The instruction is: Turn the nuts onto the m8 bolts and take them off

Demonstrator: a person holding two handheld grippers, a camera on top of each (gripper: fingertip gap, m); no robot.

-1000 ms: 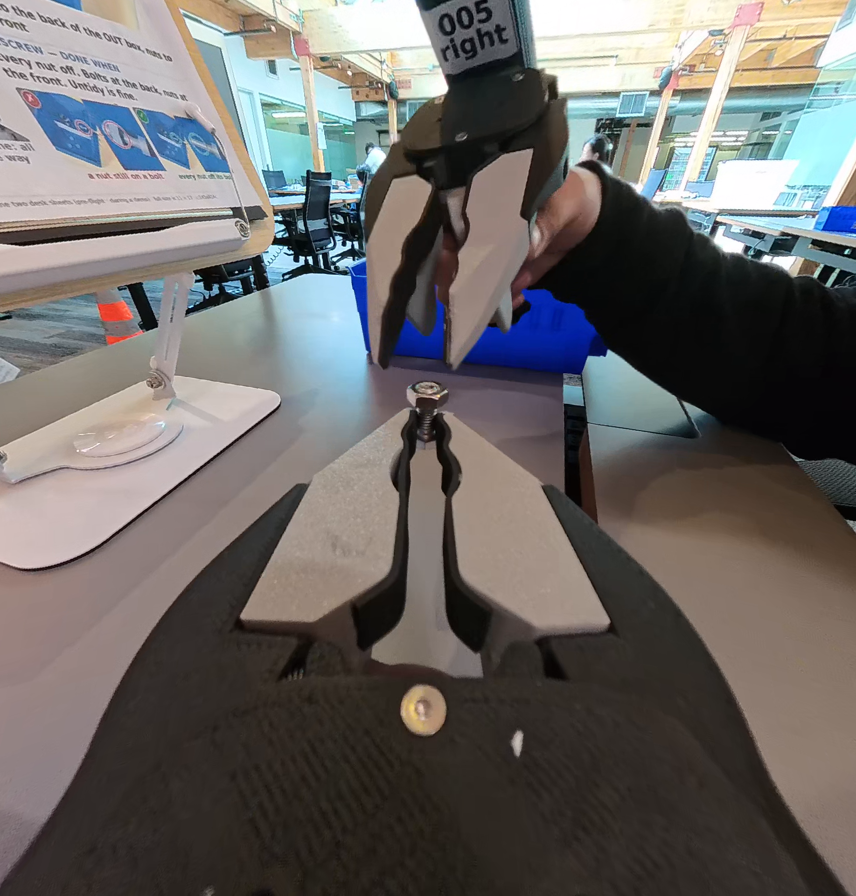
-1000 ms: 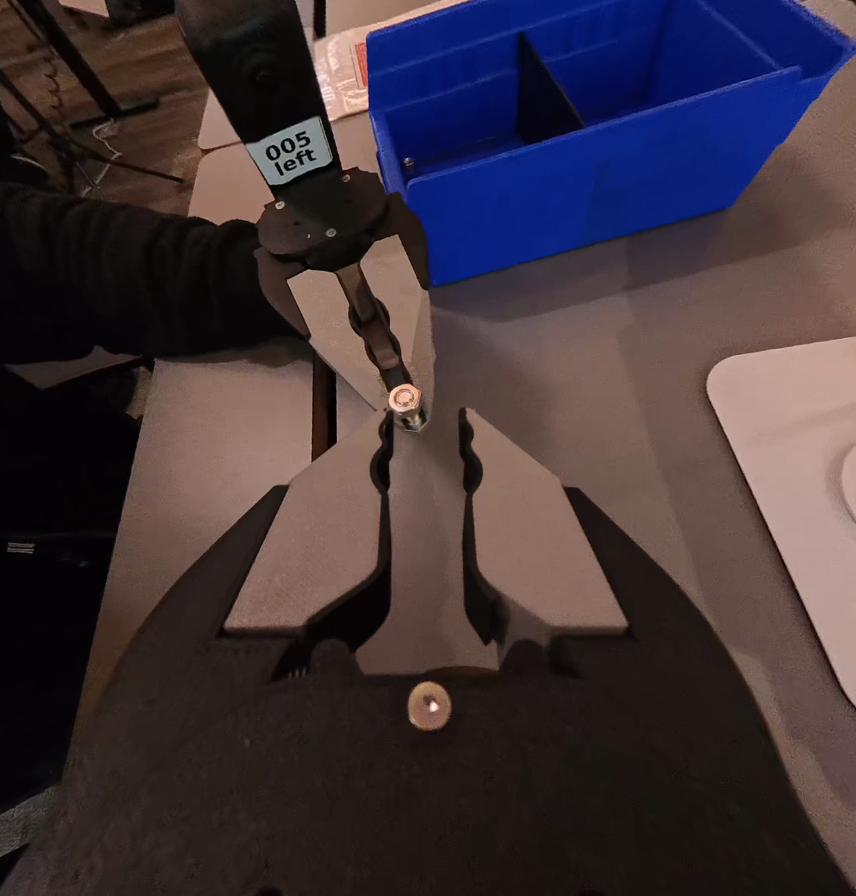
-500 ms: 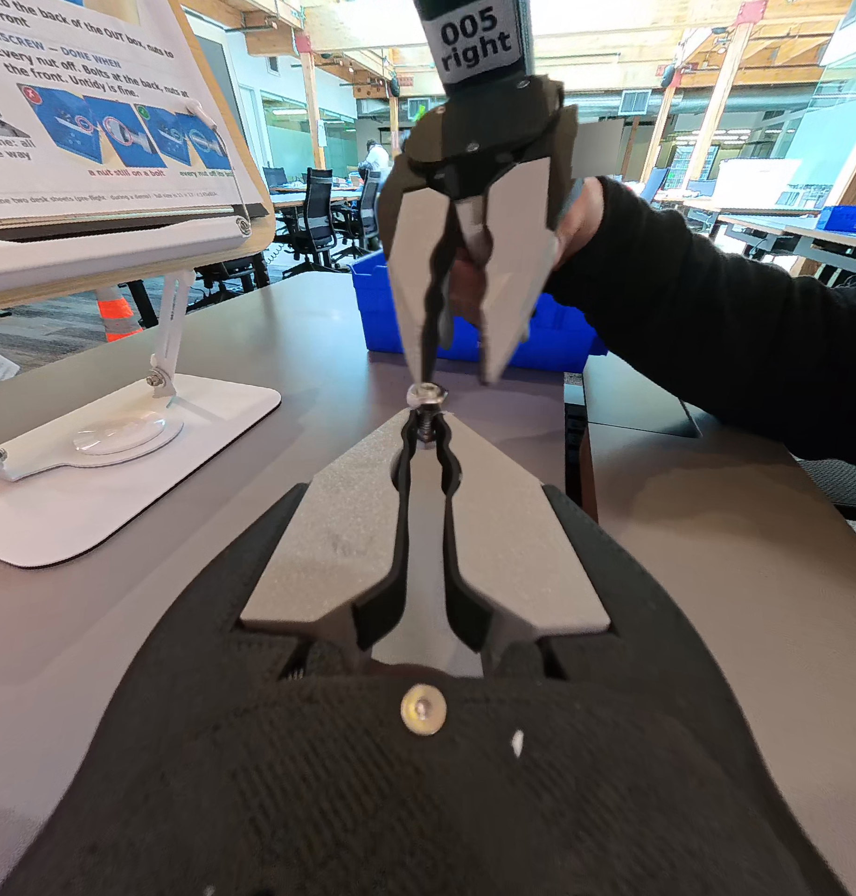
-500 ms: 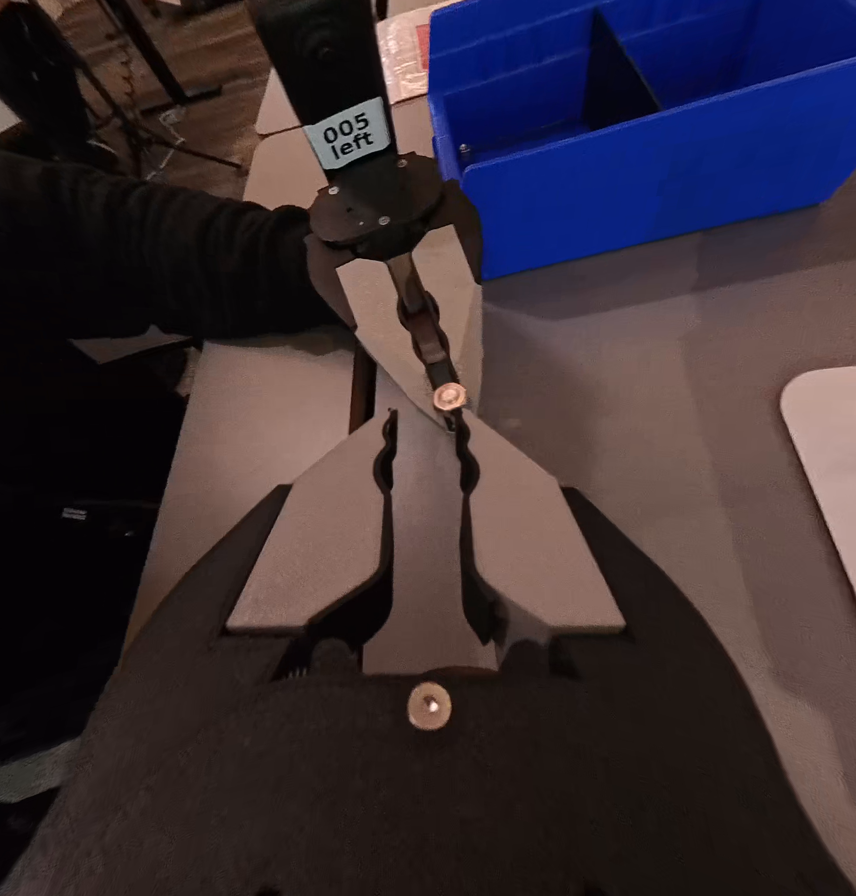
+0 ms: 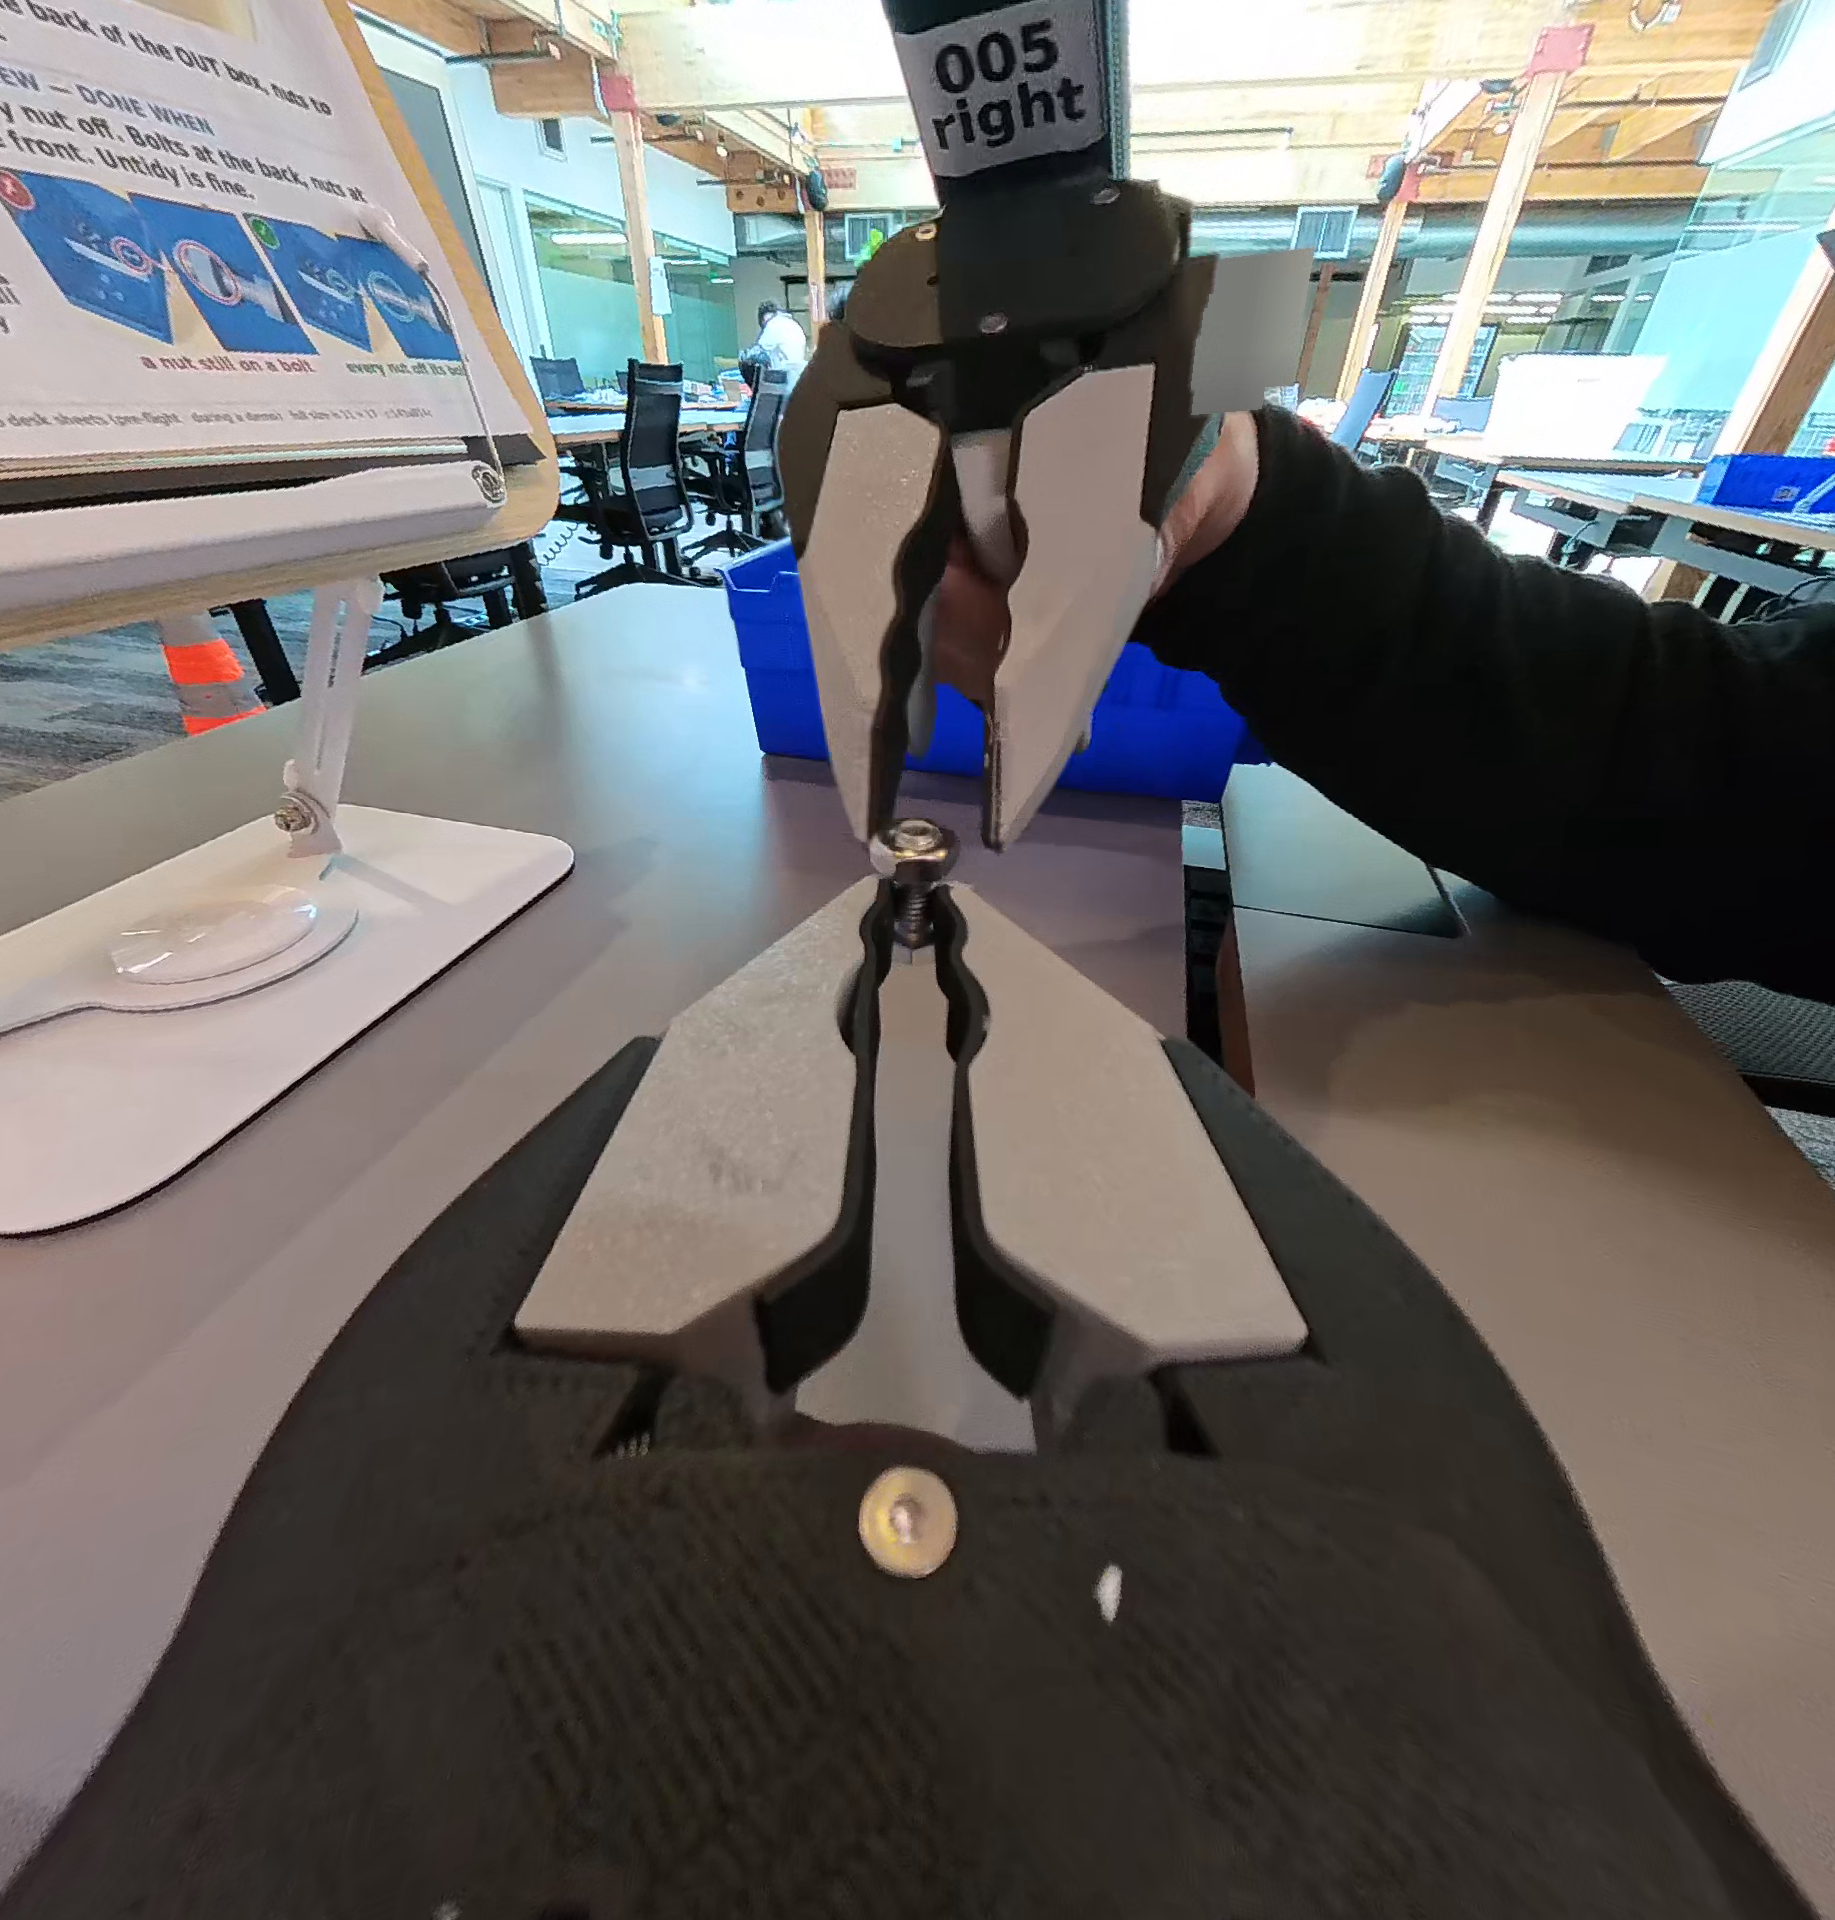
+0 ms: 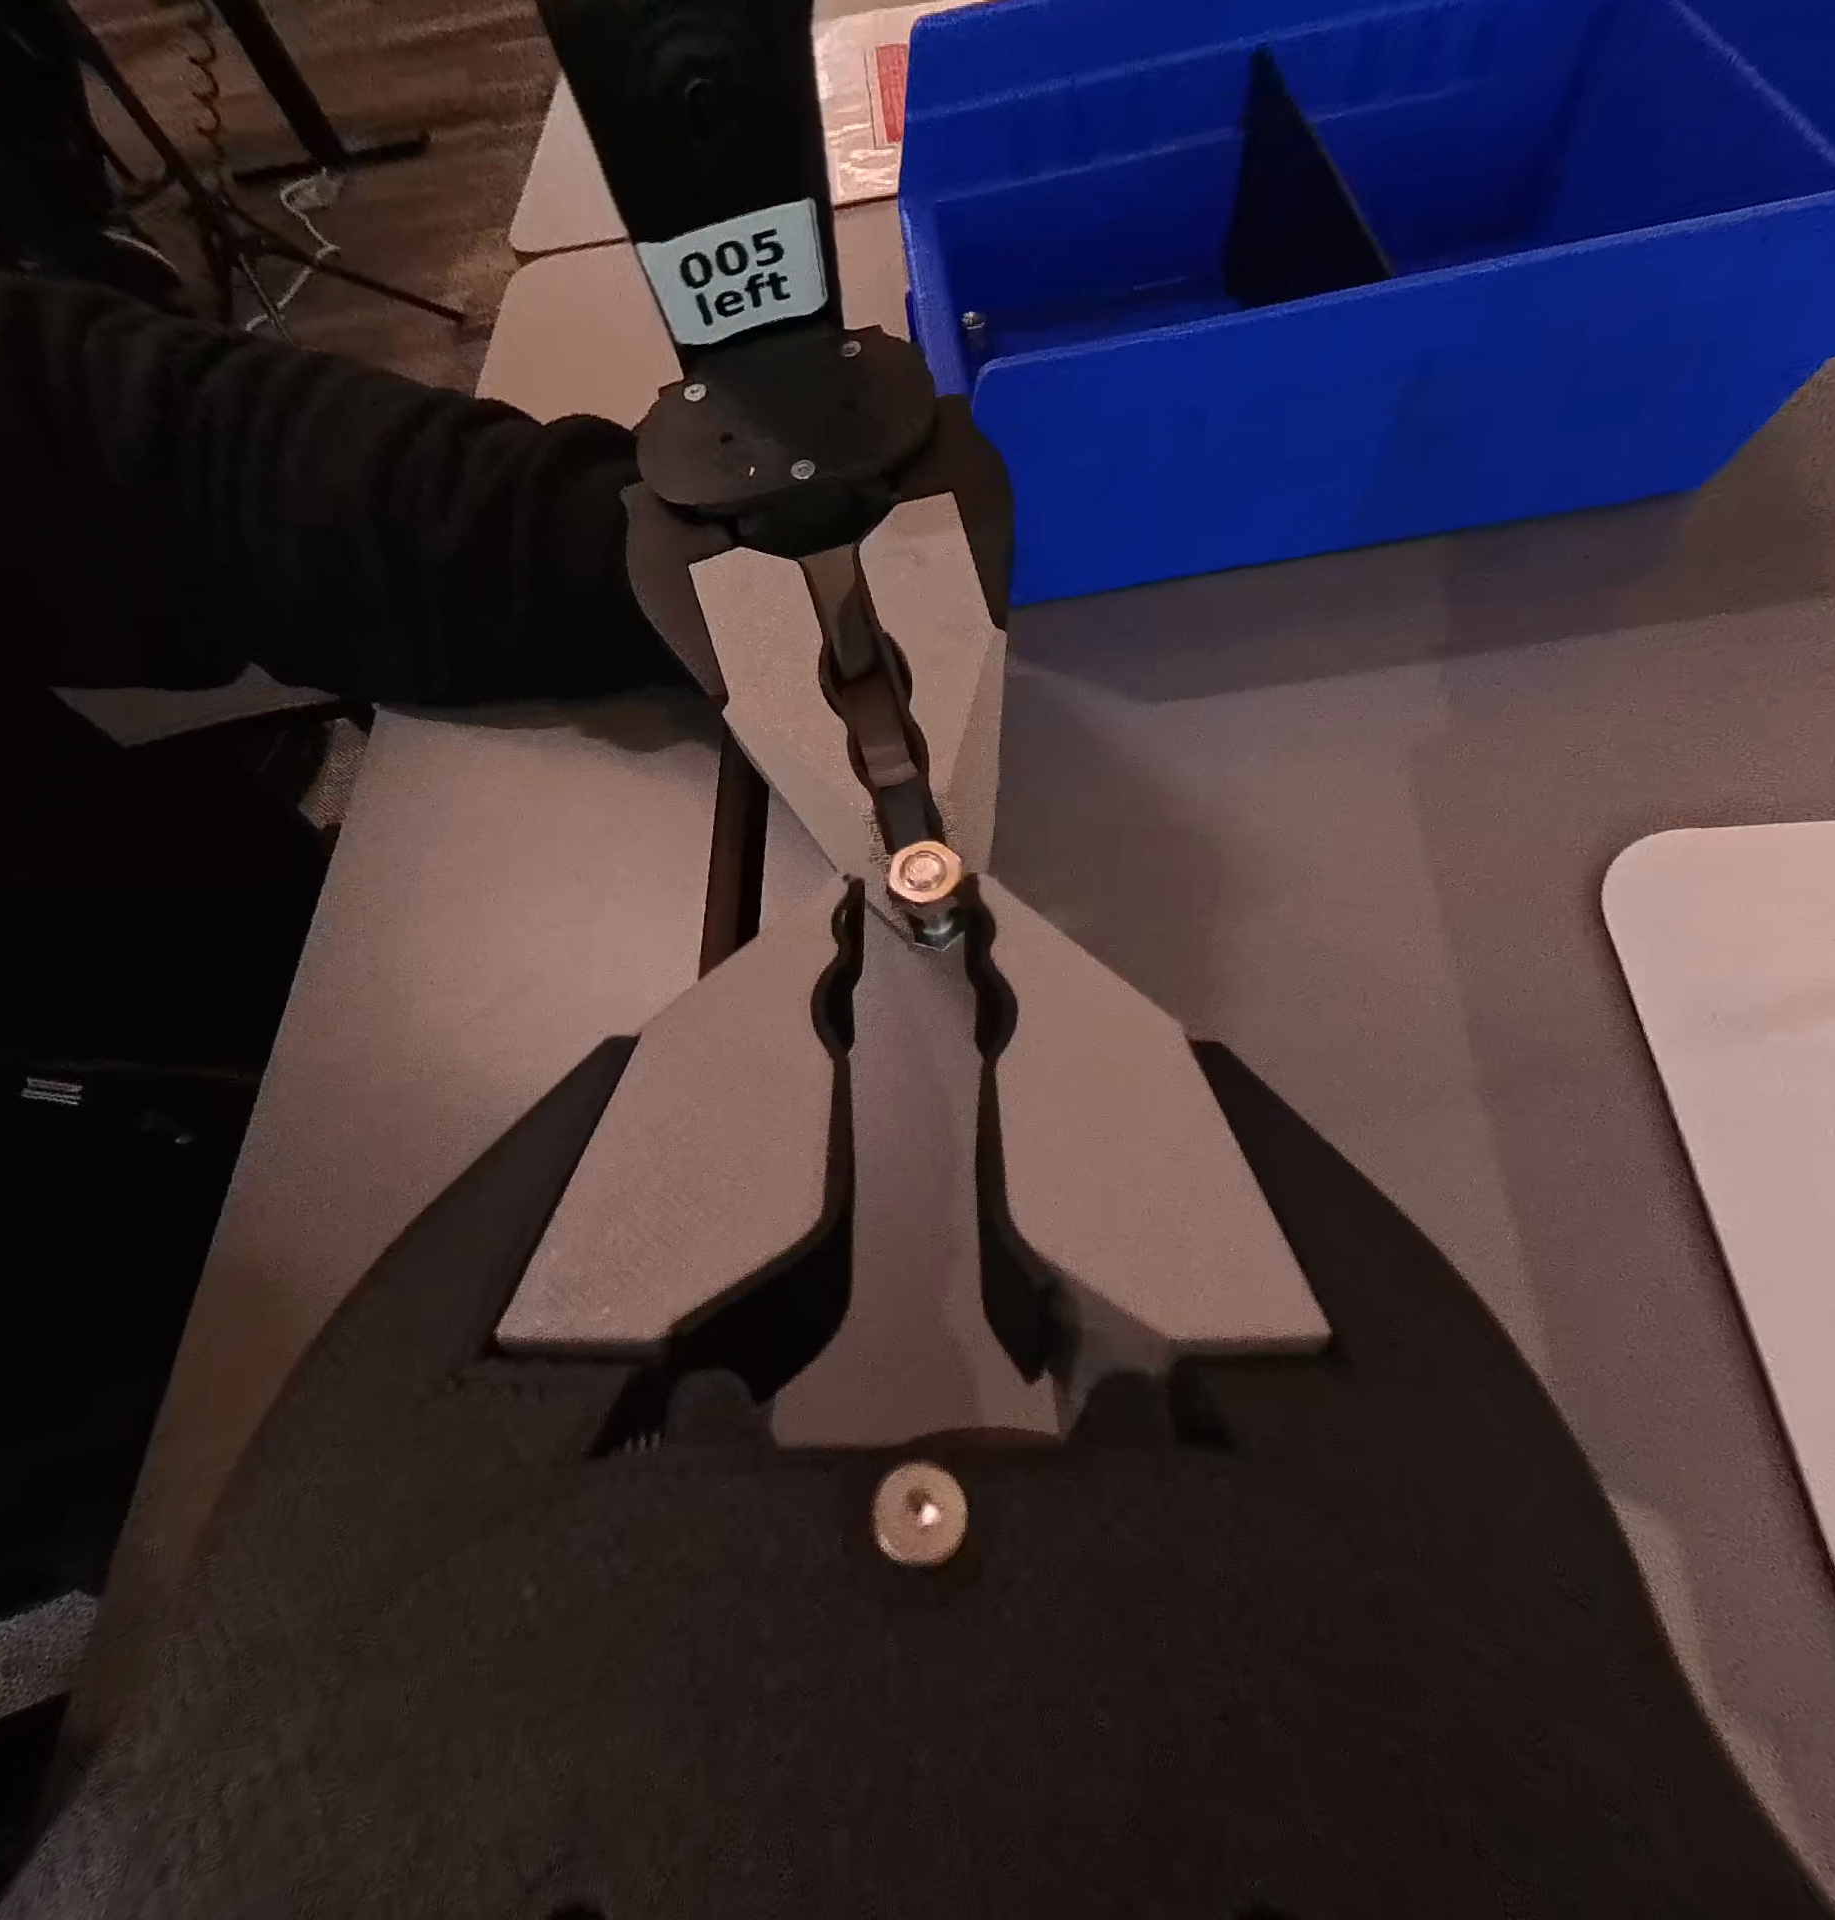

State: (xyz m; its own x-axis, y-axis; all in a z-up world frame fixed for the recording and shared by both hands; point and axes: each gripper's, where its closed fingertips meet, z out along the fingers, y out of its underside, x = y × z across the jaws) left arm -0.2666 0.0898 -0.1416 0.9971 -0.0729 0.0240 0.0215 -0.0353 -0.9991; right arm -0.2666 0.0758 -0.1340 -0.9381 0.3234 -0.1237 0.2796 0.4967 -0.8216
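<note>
The left gripper (image 5: 915,914) is closed on the bolt (image 5: 913,906), which stands upright with the nut (image 5: 914,844) on its top end. The right gripper (image 6: 915,883) is partly open, its fingertips at both sides of the nut without pressing it, with the blue bin (image 6: 1412,416) at 1 o'clock.

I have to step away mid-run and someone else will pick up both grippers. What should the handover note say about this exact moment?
Left gripper: shut on the threaded steel bolt, holding it upright above the grey table.
Right gripper: open, its fingertips on either side of the silver hex nut at the bolt's upper end; not yet closed on it.
Blue divided plastic bin: behind the grippers, with one small bolt visible in a rear compartment.
Done: bolt picked up, nut sitting on its thread.
Left: close on the nut and turn it; which direction is not clear from the views.
</note>
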